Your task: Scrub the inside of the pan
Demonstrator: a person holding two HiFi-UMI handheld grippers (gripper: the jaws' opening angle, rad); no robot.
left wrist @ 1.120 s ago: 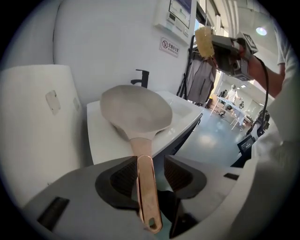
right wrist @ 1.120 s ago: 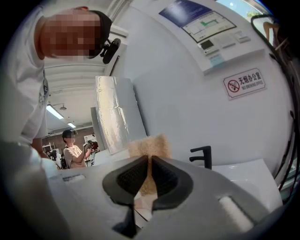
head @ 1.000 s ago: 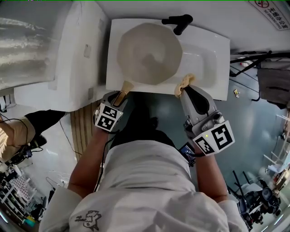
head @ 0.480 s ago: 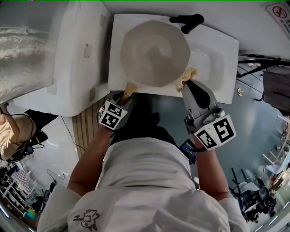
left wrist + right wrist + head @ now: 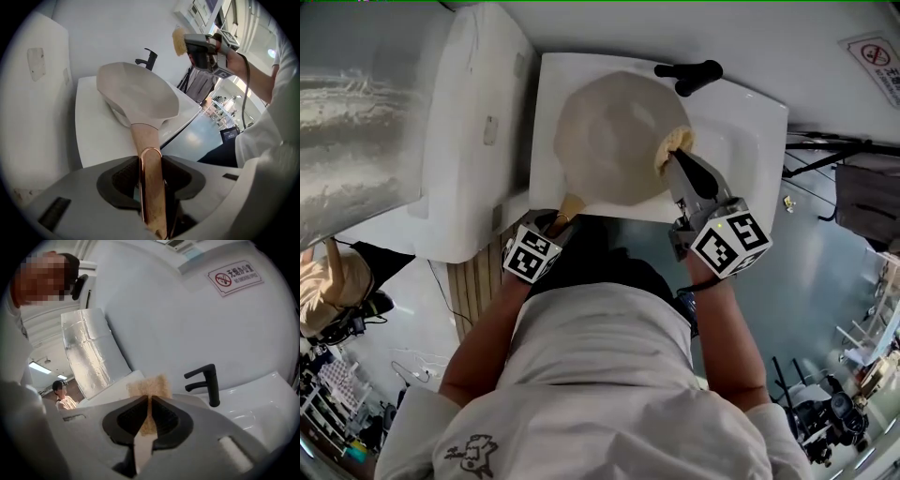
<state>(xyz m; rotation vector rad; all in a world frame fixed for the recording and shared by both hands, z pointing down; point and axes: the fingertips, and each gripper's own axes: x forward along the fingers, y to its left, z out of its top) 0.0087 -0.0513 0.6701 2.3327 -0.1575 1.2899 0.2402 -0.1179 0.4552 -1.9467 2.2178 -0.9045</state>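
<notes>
your left gripper point(image 5: 553, 220) is closing its jaws on the handle point(image 5: 150, 183) lodged between them. this grip props the pan point(image 5: 614, 141) tilted over the sink point(image 5: 750, 131), inside exposed for access. to the right, the sponge point(image 5: 671, 146) hovers over the pan's edge, not touching, pinched tight in your right gripper point(image 5: 677, 164). scrubbing judged not begun.

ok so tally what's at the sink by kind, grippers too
pan: 1
sponge: 1
tap: 1
sink: 1
grippers: 2 (left gripper closing on the pan handle, right gripper shut on the sponge)
total: 6
</notes>
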